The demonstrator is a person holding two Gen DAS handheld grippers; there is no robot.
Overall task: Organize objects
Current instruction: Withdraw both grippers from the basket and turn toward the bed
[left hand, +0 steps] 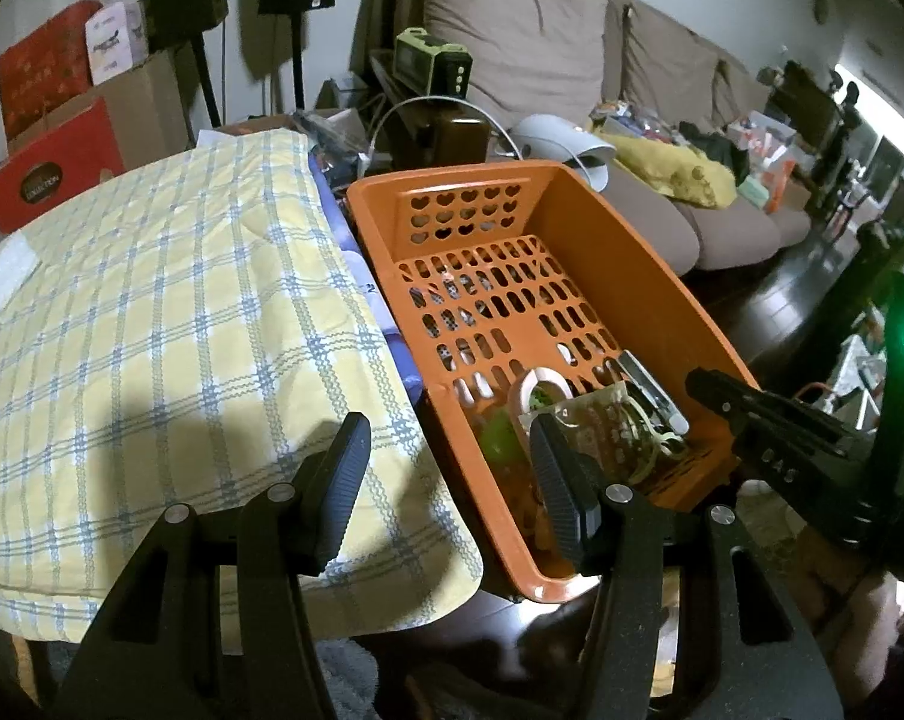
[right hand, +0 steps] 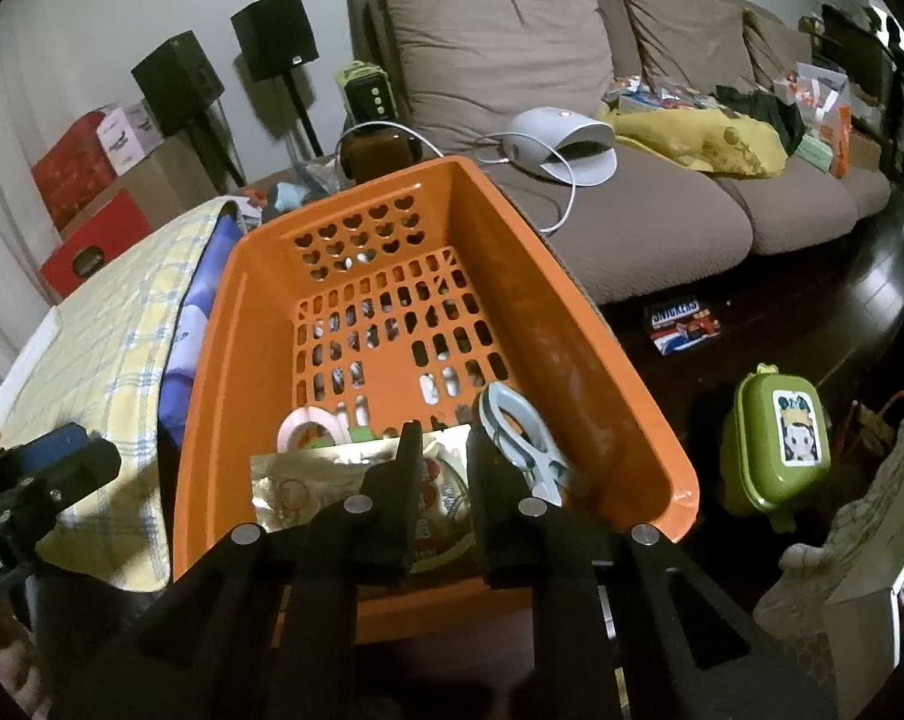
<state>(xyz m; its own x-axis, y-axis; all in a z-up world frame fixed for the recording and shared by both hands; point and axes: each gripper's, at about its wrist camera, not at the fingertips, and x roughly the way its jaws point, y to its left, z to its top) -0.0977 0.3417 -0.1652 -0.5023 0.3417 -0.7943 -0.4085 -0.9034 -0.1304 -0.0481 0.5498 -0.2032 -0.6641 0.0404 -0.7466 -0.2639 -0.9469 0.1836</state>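
HAZARDS
- Orange basket point(left hand: 571, 228): stands just beside the plaid cloth point(left hand: 152, 330). Its near end appears to jut past whatever carries it, so a downward push on that rim could likely tip it and spill the load.
- Left gripper point(left hand: 449, 480): jaws parted about halfway, empty, hovering over the basket's left wall. Lowered as it stands, one finger could catch the wall and drag the basket.
- Right gripper point(right hand: 452, 480): jaws drawn nearly together above the foil packet point(right hand: 320, 474), nothing seen pinched. A grab at the crinkled foil would probably slip, or snag the clip point(right hand: 517, 426) just beside it.

APPEARANCE
- Basket: rigid plastic, slotted floor, heart-shaped holes in the far wall. The far half is bare, with all contents crowded at the near end.
- Foil packet: flat, shiny, printed, lying against the near wall.
- Clip: pale grey-blue, spring type, by the right wall.
- Tape roll point(right hand: 308, 423): pinkish ring, lying behind the packet.
- Green lidded box point(right hand: 775, 444): on the floor outside the basket, well apart, not yet collected
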